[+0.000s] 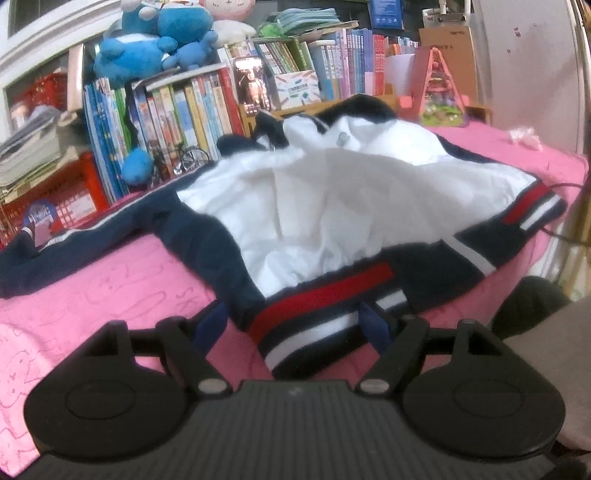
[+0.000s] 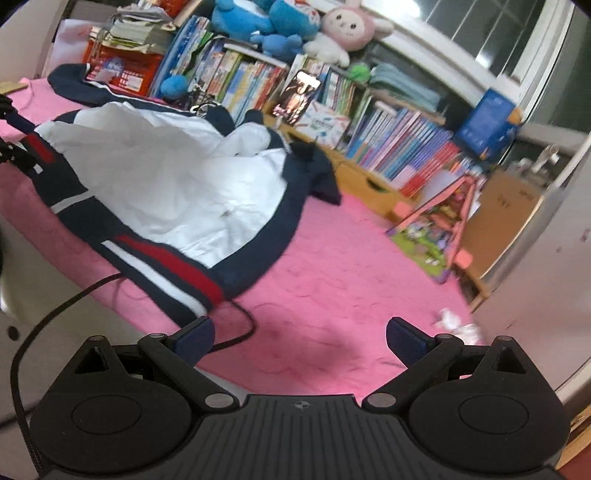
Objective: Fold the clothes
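Jacket (image 1: 332, 206) open, white lining up

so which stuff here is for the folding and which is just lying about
For the job: navy and white jacket with red stripes, left tool, right tool.
Lying about: blue plush toys, shelved books, black cable, crumpled white paper.

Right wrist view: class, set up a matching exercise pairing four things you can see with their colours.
Things:
1. Bedcover
2. Cable
3. Jacket lining
4. Cuff stripe

Colours:
A. white
B. red
C. pink
D. black

Pairs: 1-C, 2-D, 3-A, 4-B. The right tongs hang open over bare bedcover, beside the jacket's hem.
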Demonstrator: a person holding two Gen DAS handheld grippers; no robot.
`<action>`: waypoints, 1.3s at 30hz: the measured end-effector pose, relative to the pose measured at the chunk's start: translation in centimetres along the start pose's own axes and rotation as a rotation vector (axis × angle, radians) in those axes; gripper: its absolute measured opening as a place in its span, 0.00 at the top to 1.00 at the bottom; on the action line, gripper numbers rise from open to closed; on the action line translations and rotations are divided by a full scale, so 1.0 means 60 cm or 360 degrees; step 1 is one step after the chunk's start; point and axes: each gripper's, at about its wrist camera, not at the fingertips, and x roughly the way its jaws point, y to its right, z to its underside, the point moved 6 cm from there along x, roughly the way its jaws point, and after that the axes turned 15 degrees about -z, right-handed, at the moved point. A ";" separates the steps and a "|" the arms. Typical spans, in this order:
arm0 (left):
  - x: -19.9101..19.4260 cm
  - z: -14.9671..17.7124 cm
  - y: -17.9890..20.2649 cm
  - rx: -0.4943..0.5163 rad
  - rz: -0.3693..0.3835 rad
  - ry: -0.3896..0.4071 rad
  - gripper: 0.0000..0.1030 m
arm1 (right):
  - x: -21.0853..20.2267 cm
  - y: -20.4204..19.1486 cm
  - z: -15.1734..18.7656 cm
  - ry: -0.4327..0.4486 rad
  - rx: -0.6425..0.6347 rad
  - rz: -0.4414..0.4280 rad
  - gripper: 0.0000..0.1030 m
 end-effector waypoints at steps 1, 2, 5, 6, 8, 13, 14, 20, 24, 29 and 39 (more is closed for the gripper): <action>-0.003 0.001 0.000 -0.0002 0.0005 0.0001 0.24 | -0.012 0.003 -0.003 0.0021 -0.0033 0.0030 0.03; -0.004 0.003 -0.001 -0.0003 0.0008 0.0002 0.24 | -0.025 0.007 -0.004 0.0034 -0.0042 0.0049 0.03; -0.008 0.007 -0.002 -0.0016 0.0011 0.0007 0.24 | -0.065 0.027 0.000 0.0055 -0.0010 0.0108 0.02; -0.009 0.008 -0.002 -0.0024 0.0009 0.0010 0.24 | -0.074 0.031 0.001 0.0060 0.0002 0.0123 0.02; -0.009 0.008 0.000 -0.0031 -0.0004 0.0021 0.24 | -0.092 0.037 0.002 0.0072 0.0026 0.0151 0.02; -0.020 0.010 0.013 0.0067 -0.0077 0.0070 0.24 | -0.083 -0.010 -0.015 0.0154 -0.0021 0.0032 0.01; -0.022 0.012 0.015 0.0097 -0.0092 0.0078 0.24 | -0.070 -0.028 -0.021 0.0169 -0.0040 -0.0014 0.01; -0.032 0.020 0.025 0.0148 -0.0146 0.0096 0.24 | 0.031 -0.155 -0.061 0.0220 -0.0134 -0.0318 0.01; -0.018 0.009 0.013 0.0037 -0.0191 0.0096 0.23 | 0.087 -0.233 -0.091 0.0252 -0.0172 -0.0435 0.01; 0.008 -0.011 -0.003 -0.0123 -0.0273 0.0100 0.21 | 0.125 -0.271 -0.127 0.0317 -0.0111 -0.0488 0.01; -0.030 0.007 -0.008 -0.0002 -0.0060 0.0060 0.22 | 0.165 -0.321 -0.156 0.0400 -0.0205 -0.0554 0.00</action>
